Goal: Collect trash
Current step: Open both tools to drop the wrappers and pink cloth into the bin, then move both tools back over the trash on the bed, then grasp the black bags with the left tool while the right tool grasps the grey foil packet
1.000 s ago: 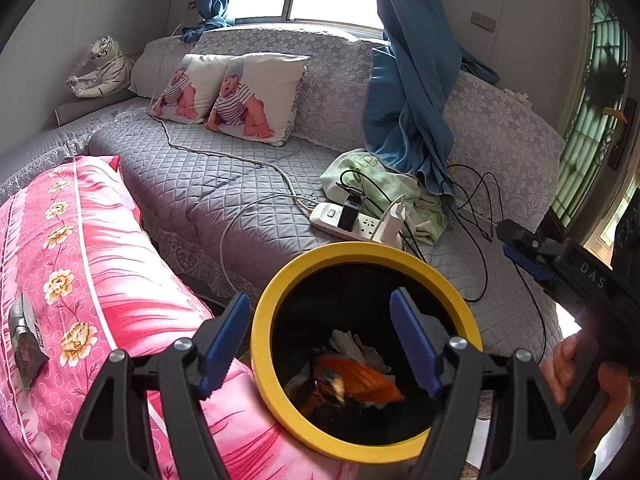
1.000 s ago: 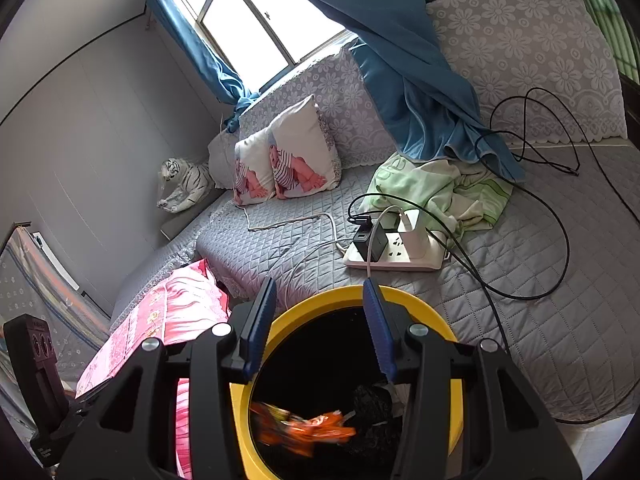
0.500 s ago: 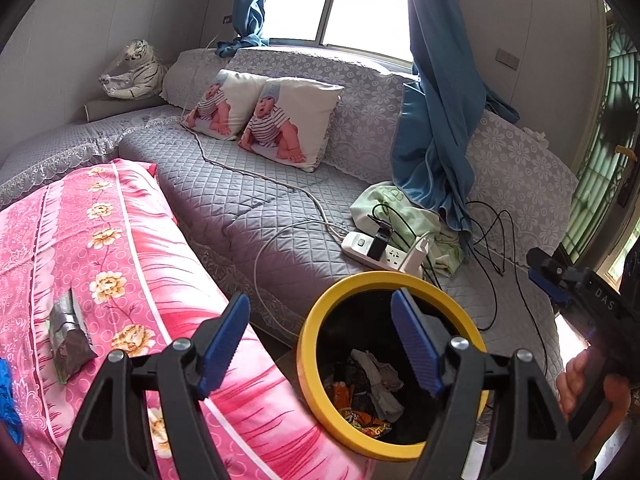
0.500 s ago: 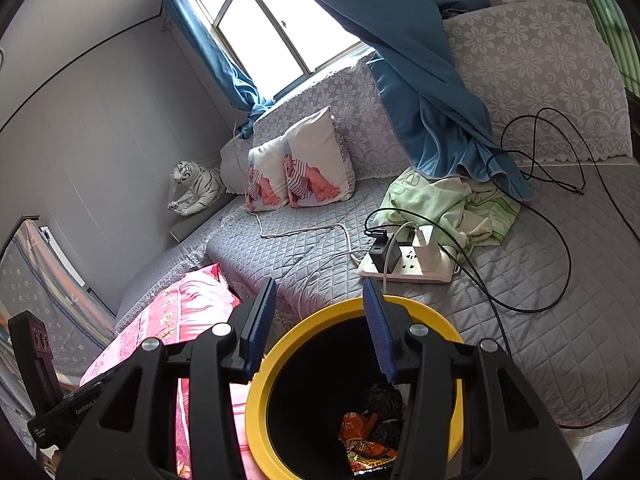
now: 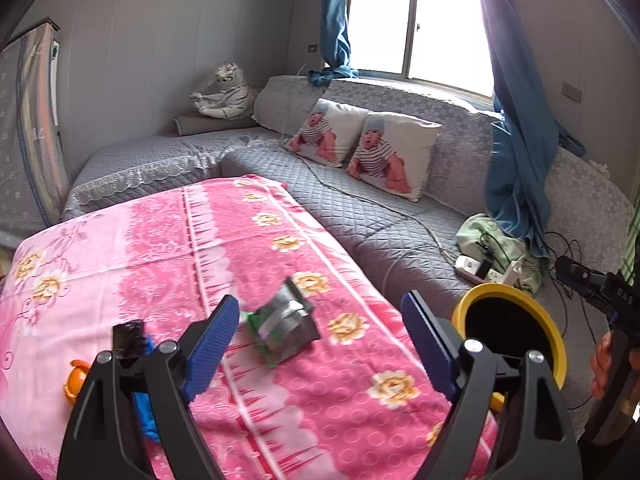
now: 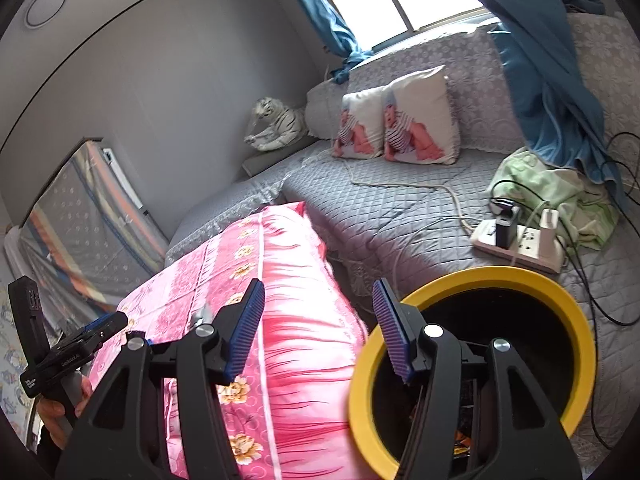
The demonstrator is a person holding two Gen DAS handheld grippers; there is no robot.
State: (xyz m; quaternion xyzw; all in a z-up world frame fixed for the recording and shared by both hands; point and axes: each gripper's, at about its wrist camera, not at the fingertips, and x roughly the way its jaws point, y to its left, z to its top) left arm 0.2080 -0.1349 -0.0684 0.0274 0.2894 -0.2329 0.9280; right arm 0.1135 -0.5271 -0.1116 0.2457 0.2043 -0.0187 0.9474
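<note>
A crumpled silver and green wrapper (image 5: 285,325) lies on the pink flowered cloth (image 5: 248,248). My left gripper (image 5: 320,336) hovers just in front of it, jaws opening, nothing between them. More litter sits at the cloth's left: a small black piece (image 5: 127,336), a blue scrap (image 5: 145,412) and an orange bit (image 5: 76,380). The yellow-rimmed black bin (image 6: 576,320) stands by the cloth's right edge, trash dimly visible at its bottom. My right gripper (image 6: 320,336) hangs over the bin's left rim, jaws opening and empty. The bin (image 5: 544,320) also shows in the left wrist view.
A grey quilted sofa (image 5: 360,216) curves behind, with two printed cushions (image 5: 368,152), a white tiger toy (image 5: 224,96), a power strip with cables (image 6: 516,240) and a green cloth (image 6: 560,188). Blue curtains (image 5: 520,140) hang by the window. A hand holds each gripper's handle at the frame edges.
Both grippers swung left away from the bin's mouth toward the pink cloth. An orange wrapper dropped into the bin. The silver wrapper now sits between the left fingers' line of sight; both jaws widened.
</note>
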